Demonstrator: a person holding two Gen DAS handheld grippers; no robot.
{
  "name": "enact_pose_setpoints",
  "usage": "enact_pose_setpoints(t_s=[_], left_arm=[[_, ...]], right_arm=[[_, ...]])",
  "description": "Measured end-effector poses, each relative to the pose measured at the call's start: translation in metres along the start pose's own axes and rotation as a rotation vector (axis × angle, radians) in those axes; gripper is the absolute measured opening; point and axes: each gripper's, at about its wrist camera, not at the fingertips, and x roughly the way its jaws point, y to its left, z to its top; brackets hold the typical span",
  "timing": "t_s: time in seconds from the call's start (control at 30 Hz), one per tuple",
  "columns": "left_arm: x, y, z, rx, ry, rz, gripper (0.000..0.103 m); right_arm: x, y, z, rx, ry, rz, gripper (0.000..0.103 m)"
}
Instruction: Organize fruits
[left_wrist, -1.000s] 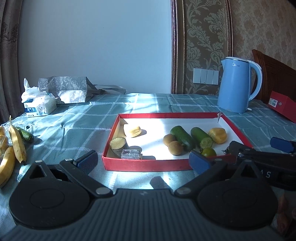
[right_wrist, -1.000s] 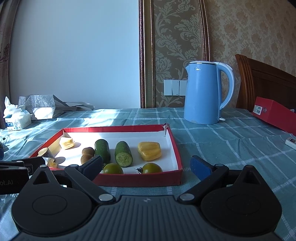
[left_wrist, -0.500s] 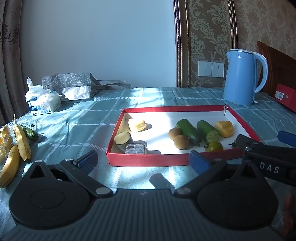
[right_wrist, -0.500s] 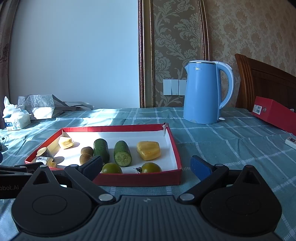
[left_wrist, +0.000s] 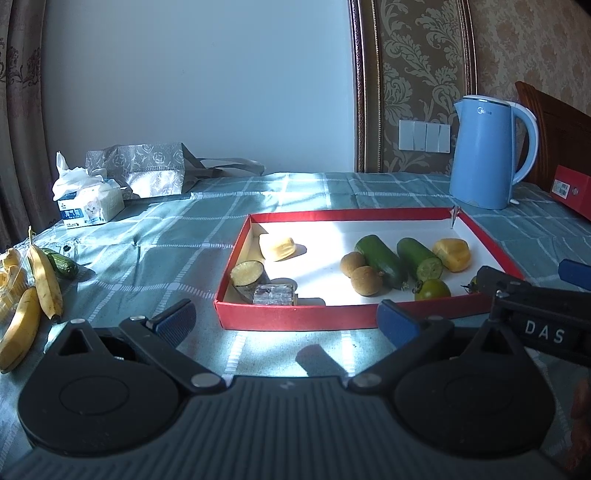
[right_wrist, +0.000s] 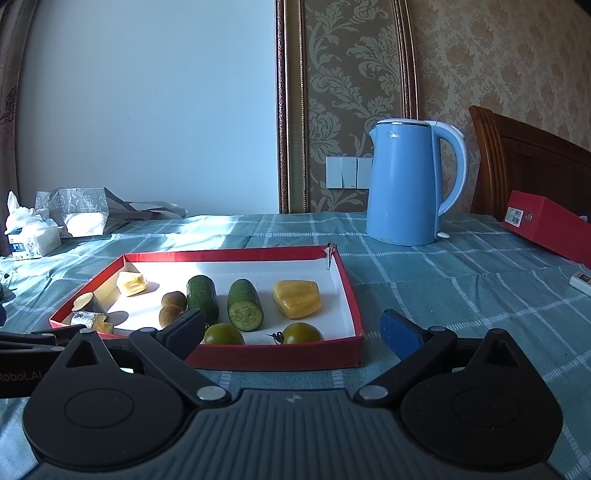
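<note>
A red tray with a white floor lies on the checked cloth. It holds two cucumber halves, two kiwis, two green tomatoes, yellow pepper pieces and sweet potato pieces. Bananas and a small cucumber lie on the cloth at far left. My left gripper is open and empty, just short of the tray's near wall. My right gripper is open and empty over the tray's near right part.
A blue kettle stands behind the tray. A red box lies at the right edge, with a white remote near it. A tissue pack and a silver bag sit at back left.
Both grippers have drifted slightly; the left view has shifted so the tray sits a little further right and nearer. Nothing was grasped or moved.
</note>
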Motion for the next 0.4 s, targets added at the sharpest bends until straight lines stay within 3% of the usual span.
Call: enact_pose_setpoints(t_s=[0.4], left_arm=[[0.0002,0.0001,-0.0022,-0.013,-0.011,-0.02,0.103]], right_arm=[[0.0014,-0.0014,-0.0014,0.008,0.005,-0.001,0.102]])
